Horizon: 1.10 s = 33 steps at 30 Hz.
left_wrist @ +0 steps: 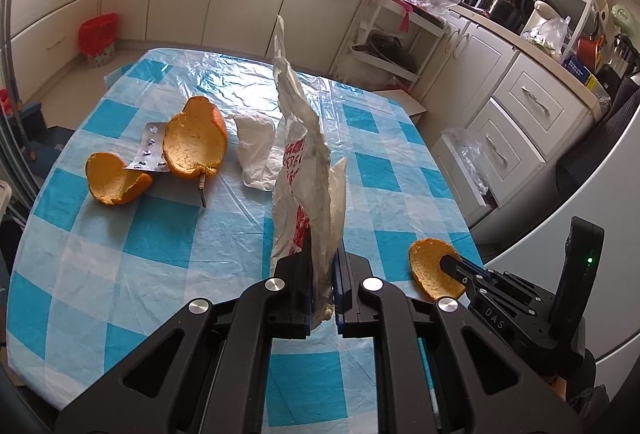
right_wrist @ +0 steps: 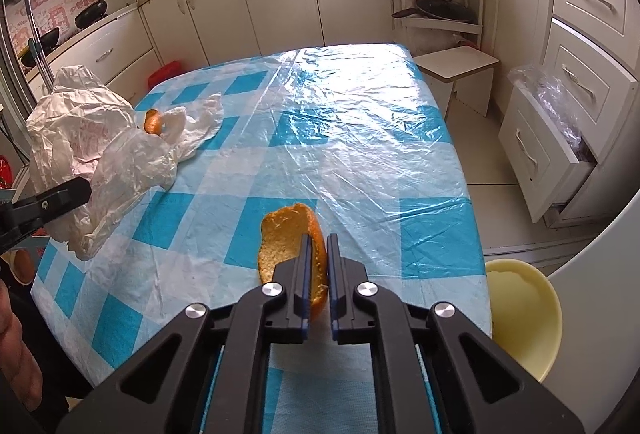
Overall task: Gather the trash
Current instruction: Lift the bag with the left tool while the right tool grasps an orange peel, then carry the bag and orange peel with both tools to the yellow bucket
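A: Item one, your left gripper [left_wrist: 322, 270]: jaws clamped on the plastic bag [left_wrist: 304, 161], which stood up crumpled straight ahead of the fingers. Item two, your right gripper [right_wrist: 318, 274]: jaws pinched on a piece of orange peel [right_wrist: 290, 246], held just above the tablecloth [right_wrist: 360, 137].

B: Step in hand?

A: By my reading, carrying that peel to the bag. The next move called for the bag mouth to be open; it hung collapsed, so you would have needed to spread it or bring the peel in from above.

B: Still to collect?

A: Beyond and to the left of your left gripper: two orange peels [left_wrist: 196, 141] [left_wrist: 116, 181], a pill strip [left_wrist: 150, 149] wedged between them, a small stick [left_wrist: 202, 189] beside them, and a white wrapper [left_wrist: 256, 149] just behind the bag.

B: Differences between views?

A: Only the left view showed the strip, the stick and both large peels. Only the right view showed a yellow bowl [right_wrist: 524, 314] off the table edge to your right gripper's right.
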### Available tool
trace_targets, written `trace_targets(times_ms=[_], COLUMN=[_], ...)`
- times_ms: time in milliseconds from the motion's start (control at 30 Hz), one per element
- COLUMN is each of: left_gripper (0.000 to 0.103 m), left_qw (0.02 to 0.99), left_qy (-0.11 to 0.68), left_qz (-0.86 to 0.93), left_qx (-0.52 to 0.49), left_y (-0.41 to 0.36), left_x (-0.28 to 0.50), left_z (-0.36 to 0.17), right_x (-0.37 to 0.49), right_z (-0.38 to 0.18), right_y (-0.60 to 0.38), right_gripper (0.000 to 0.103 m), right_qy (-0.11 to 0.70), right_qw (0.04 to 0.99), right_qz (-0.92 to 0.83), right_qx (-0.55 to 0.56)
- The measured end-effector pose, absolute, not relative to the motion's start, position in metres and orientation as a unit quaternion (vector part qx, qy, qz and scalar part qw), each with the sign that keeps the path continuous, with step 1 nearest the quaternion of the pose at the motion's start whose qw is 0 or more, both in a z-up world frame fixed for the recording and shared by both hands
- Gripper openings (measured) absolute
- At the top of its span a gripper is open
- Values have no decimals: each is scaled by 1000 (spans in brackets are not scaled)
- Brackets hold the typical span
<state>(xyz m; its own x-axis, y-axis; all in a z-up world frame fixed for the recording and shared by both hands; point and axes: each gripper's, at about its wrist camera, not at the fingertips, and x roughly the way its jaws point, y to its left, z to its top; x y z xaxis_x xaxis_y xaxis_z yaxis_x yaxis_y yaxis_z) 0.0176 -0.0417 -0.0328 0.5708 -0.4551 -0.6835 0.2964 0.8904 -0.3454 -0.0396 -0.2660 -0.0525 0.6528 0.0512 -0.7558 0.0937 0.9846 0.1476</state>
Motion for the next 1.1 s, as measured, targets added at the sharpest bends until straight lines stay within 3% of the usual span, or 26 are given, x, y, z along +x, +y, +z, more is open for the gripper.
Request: trace_targets(times_ms=[1100], left_gripper=[8], left_qw=[879], left_qy=[400], left_qz=[-247], left_qx=[-79], left_y=[-63], left_x=[11], left_z=[-29], right_x=[-58], right_z=[-35], right_y=[-297], right_gripper=[7], right_qy=[373], right_qw=[919], right_qz=[-40], right_qx=[124])
